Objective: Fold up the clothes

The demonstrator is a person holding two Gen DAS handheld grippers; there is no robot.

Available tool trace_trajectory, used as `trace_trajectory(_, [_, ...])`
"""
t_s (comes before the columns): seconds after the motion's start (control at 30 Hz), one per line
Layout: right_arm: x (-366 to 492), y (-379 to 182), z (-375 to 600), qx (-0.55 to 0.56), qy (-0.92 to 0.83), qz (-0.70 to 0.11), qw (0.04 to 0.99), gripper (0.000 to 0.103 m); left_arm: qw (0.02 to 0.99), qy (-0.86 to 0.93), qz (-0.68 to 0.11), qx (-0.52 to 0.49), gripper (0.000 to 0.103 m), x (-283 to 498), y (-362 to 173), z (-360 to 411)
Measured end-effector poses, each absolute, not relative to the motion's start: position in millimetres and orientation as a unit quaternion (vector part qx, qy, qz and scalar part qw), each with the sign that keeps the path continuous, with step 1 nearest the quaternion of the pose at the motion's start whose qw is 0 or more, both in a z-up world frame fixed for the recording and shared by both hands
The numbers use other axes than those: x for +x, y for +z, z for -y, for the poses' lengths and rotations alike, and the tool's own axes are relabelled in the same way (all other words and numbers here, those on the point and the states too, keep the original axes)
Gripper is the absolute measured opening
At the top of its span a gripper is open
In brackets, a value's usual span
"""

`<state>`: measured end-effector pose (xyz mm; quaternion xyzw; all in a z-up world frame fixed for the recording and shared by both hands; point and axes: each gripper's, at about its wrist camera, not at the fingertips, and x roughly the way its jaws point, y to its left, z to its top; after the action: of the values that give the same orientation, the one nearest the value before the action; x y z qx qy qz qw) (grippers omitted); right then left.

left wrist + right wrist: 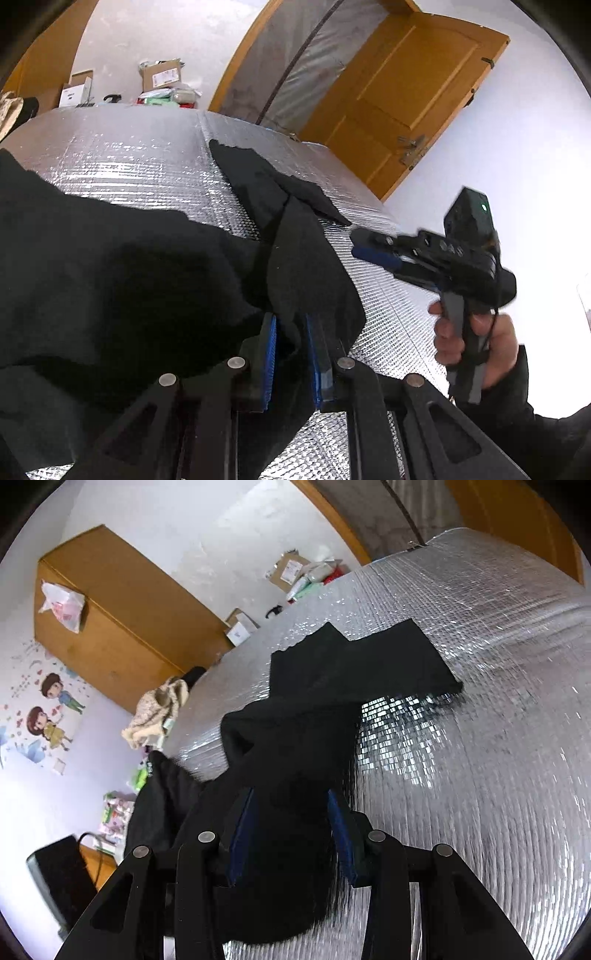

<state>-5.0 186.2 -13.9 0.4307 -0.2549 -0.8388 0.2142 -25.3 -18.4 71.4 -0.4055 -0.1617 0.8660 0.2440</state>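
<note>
Black garment point(310, 266) between blue fingers point(269, 354)

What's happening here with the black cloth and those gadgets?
A person is folding a black garment on a silver-covered surface, holding a claw in each hand. The left claw has cloth between its pads, but they stand apart and do not seem to pinch it. The right claw, gripped by the right hand, is open beside the garment's edge. The garment lies bunched and only partly folded.
</note>
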Motion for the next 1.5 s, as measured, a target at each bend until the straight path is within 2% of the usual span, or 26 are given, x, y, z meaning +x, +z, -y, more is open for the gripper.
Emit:
trace_trajectory(0.07, [9.7,-14.4,-191.5,0.424,-0.839,0.263,0.215,0.041,0.248,0.874,0.148,-0.39,0.012,-18.4,77.4,14.6])
trace_trajectory(0.1, [16.7,-14.8,-194.1,0.422,-0.839,0.266,0.216,0.041,0.254,0.877,0.142,-0.382,0.006,-14.5,81.9,12.0])
trace_trajectory(0.13, [22.9,-14.7,-196.2,0.42,-0.84,0.267,0.216,0.041,0.259,0.88,0.135,-0.375,0.005,-10.9,85.8,8.6])
trace_trajectory(0.4, [49.8,-6.3,-196.8,0.406,-0.846,0.257,0.229,0.041,0.353,0.859,0.046,-0.368,0.003,25.6,88.9,-39.6])
trace_trajectory(0.5, [48.5,-4.8,-192.5,0.407,-0.846,0.253,0.233,0.041,0.346,0.859,0.027,-0.375,0.003,33.9,83.1,-49.0])
trace_trajectory(0.6, [48.5,-1.9,-187.6,0.405,-0.848,0.246,0.236,0.041,0.309,0.877,0.06,-0.365,0.003,32.7,89.7,-26.8])
trace_trajectory(0.83, [47.9,6.5,-169.3,0.392,-0.866,0.215,0.225,0.043,0.136,0.916,0.116,-0.36,0.003,14.8,84.9,37.7])
trace_trajectory(0.93, [44.9,12.3,-155.2,0.378,-0.876,0.194,0.227,0.065,0.062,0.918,0.121,-0.372,0.003,9.4,73.1,60.8])
trace_trajectory(0.97, [42.7,14.2,-148.1,0.378,-0.878,0.185,0.228,0.065,0.039,0.917,0.124,-0.376,0.003,8.1,68.8,68.8])
trace_trajectory(1.07, [32.0,18.1,-129.0,0.386,-0.874,0.173,0.238,0.065,0.007,0.913,0.136,-0.385,0.003,2.4,57.8,87.5])
trace_trajectory(1.3, [-13.0,22.6,-84.1,0.41,-0.882,0.117,0.202,0.065,0.001,0.902,0.141,-0.409,0.004,1.1,34.2,93.2])
trace_trajectory(1.33, [-18.5,19.6,-81.7,0.419,-0.88,0.112,0.194,0.062,0.002,0.902,0.14,-0.409,0.005,2.0,32.4,92.8])
trace_trajectory(1.37, [-22.5,15.5,-81.5,0.43,-0.876,0.11,0.187,0.04,0.002,0.901,0.14,-0.41,0.005,2.9,30.7,92.6])
trace_trajectory(1.43, [-22.7,8.9,-86.1,0.44,-0.874,0.11,0.175,0.009,0.009,0.901,0.153,-0.407,0.005,6.0,28.9,93.8])
trace_trajectory(1.5, [-16.6,5.9,-92.9,0.439,-0.875,0.109,0.172,0.008,0.012,0.9,0.158,-0.406,0.005,7.5,26.9,94.8])
